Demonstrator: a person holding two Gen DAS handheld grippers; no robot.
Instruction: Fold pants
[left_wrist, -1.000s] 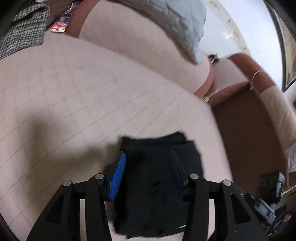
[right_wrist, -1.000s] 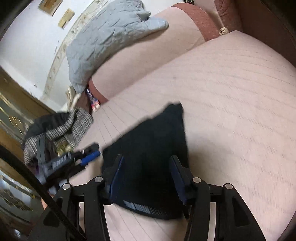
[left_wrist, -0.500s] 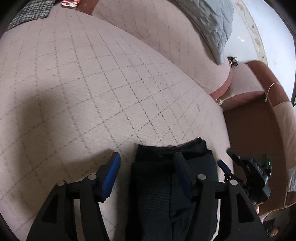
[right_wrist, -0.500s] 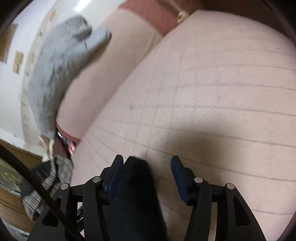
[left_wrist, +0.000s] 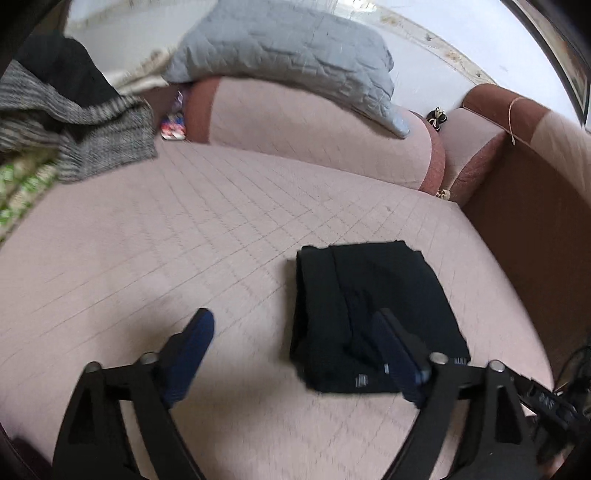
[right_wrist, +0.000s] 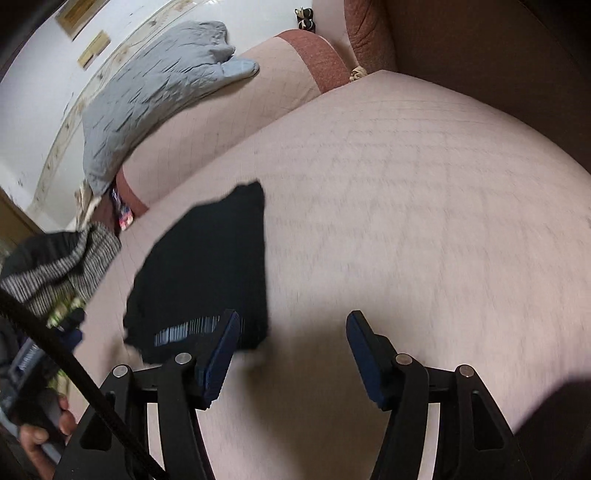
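Note:
The black pants (left_wrist: 373, 314) lie folded into a compact rectangle on the pink quilted sofa seat (left_wrist: 184, 236). They also show in the right wrist view (right_wrist: 207, 273), with a striped waistband label near the front edge. My left gripper (left_wrist: 295, 332) is open and empty, above the seat, its right finger over the pants' near edge. My right gripper (right_wrist: 291, 332) is open and empty, above bare seat just right of the pants.
A grey quilted blanket (left_wrist: 288, 48) lies on the sofa back. A grey knitted garment (left_wrist: 74, 125) and other clothes are piled at the left end of the seat. A brown armrest and dark floor (left_wrist: 535, 221) lie to the right.
Both grippers have pulled back and up from the folded pants, and both now stand wider open. The pants stay folded on the seat.

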